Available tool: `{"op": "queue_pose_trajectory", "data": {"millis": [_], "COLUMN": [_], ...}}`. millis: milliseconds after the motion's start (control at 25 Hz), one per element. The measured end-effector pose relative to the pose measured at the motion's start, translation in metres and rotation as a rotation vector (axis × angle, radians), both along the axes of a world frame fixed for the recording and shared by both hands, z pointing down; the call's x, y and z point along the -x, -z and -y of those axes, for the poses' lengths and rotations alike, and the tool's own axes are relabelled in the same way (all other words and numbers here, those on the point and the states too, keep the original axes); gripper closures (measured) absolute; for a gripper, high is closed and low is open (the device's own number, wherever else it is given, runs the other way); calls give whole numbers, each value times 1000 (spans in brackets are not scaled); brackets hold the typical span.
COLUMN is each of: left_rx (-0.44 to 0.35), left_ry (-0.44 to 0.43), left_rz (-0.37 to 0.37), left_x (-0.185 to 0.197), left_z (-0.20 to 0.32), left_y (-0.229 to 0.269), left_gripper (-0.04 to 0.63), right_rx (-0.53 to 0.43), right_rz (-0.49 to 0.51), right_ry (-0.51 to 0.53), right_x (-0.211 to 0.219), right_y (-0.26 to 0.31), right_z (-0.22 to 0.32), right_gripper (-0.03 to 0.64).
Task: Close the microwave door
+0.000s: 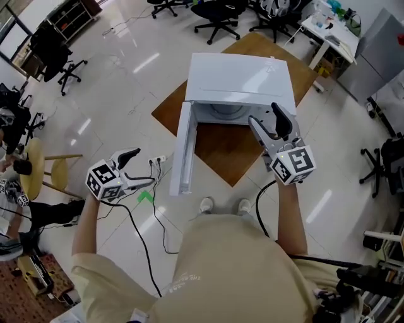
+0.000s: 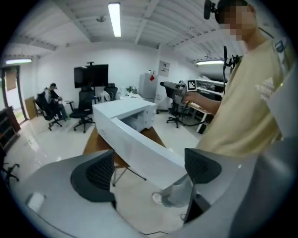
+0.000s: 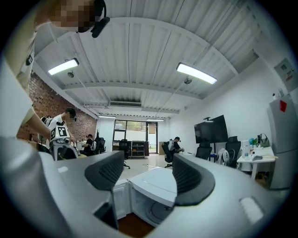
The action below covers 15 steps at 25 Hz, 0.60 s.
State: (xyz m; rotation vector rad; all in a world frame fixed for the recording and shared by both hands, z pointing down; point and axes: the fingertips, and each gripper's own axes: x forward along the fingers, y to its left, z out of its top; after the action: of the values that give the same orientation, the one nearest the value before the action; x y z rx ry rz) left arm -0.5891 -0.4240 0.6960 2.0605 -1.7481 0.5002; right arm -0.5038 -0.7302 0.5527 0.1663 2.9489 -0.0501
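A white microwave (image 1: 240,79) stands on a low brown table (image 1: 227,151), its door (image 1: 185,148) swung out toward me on the left side, the cavity open. My left gripper (image 1: 140,169) hangs open left of the door's outer edge, apart from it. In the left gripper view the door (image 2: 139,144) runs across behind the empty left gripper (image 2: 149,172). My right gripper (image 1: 265,117) is open in front of the cavity's right side, with nothing between its pads. The right gripper view shows the right gripper (image 3: 146,174) above the microwave (image 3: 153,186).
A power strip (image 1: 158,159) and black cables lie on the floor by the door, beside a green scrap (image 1: 145,197). A wooden stool (image 1: 38,167) stands left. Office chairs (image 1: 218,16) ring the back, desks at the right. My shoes (image 1: 206,205) stand by the table's corner.
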Motion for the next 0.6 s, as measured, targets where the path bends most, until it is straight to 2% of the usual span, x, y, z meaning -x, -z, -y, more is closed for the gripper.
{"op": "queue_pose_trajectory", "data": {"millis": [120,200,280,440,600], "left_rx": [63,110,153,159,172], "left_ry": [-90,-111,-92,-5,48], "left_rz": [-94,-132,-184,-361,-390], "left_x": [-25,-35,-37,-34,-34], "left_z": [12,31,50,75,93], "left_y": [-39,-59,-73,-85,-91], "left_gripper": [126,144,197,322,353], "right_rx": [29,39,58,103,110], "right_rz": [7,4,-4,-13,-21], "right_ry": [-14,-27,-45,-80,-100], "right_x": [-10,-14,-15,-19,-28], "right_y": [-7,-7,-6,-4,-8], "right_z": [14,33,53,73,93], "right_gripper": [301,301,301,302,302]}}
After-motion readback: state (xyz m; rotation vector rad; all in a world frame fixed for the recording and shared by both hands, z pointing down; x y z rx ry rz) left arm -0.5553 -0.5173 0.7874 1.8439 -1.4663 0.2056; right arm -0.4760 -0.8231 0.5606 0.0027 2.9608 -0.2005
